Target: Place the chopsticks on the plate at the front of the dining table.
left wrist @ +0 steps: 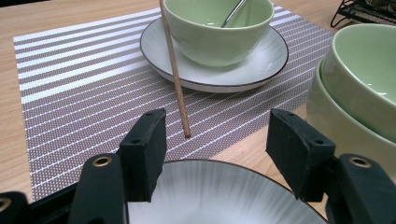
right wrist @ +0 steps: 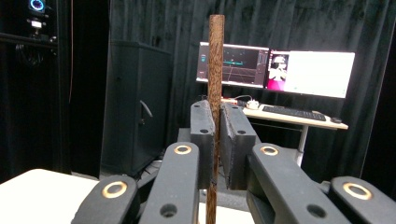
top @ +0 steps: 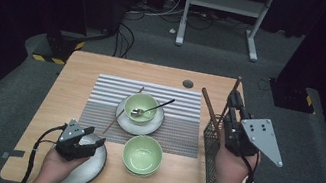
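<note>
A: From the high view, where does the tidying stand?

B: The right gripper (top: 234,100) is clenched on a dark chopstick (top: 235,87) above the wire basket (top: 211,148), where another dark stick (top: 209,108) already leans. I'd judge one chopstick stowed and one about to be. The pale chopstick (top: 115,118) on the striped mat (top: 105,92), the spoon (top: 154,108) and the bowls remain.

A: And the left gripper view?

B: The left gripper (left wrist: 215,140) hangs released over the near plate (left wrist: 215,196), jaws apart, nothing between them. That pale chopstick (left wrist: 175,70) leans against the far plate (left wrist: 259,63); the stacked bowls (left wrist: 359,88) crowd its right.

A: The right gripper view?

B: The jaws pinch the chopstick (right wrist: 215,70) upright, with monitors (right wrist: 275,67) behind.
</note>
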Available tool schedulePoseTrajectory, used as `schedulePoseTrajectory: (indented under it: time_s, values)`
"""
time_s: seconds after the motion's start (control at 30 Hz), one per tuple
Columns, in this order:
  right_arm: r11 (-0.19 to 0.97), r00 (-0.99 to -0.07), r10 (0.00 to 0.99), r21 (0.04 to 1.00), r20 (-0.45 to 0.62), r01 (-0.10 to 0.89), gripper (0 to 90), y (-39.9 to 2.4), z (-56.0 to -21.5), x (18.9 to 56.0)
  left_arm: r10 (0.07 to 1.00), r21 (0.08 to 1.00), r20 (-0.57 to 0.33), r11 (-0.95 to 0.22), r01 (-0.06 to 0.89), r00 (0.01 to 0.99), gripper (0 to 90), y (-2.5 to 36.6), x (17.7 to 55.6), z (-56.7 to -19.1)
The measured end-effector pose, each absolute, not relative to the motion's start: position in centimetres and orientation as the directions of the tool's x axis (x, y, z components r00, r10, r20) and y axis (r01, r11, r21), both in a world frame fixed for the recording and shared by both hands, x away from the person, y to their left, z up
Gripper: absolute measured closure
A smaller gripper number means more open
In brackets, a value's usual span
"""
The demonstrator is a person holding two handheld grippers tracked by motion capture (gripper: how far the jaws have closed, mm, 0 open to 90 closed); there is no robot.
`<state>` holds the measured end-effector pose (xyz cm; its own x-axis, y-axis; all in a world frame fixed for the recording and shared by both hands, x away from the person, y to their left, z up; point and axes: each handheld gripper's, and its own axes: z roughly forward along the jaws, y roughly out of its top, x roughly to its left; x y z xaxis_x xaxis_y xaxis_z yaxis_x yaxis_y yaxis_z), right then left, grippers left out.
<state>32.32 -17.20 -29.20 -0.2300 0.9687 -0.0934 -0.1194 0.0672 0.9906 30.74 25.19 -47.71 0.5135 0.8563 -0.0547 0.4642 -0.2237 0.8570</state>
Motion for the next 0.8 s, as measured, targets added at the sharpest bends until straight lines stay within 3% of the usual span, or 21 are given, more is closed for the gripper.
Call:
schedulePoseTrajectory:
  time_s: [0.8]
  values:
    - [0.059, -0.306, 0.947, 0.989, -0.098, -0.135, 84.4, -14.1, -29.0, 31.8, 0.856, 0.863, -0.060, -0.213, 0.457, 0.513, 38.2, 25.4, 30.7, -47.5]
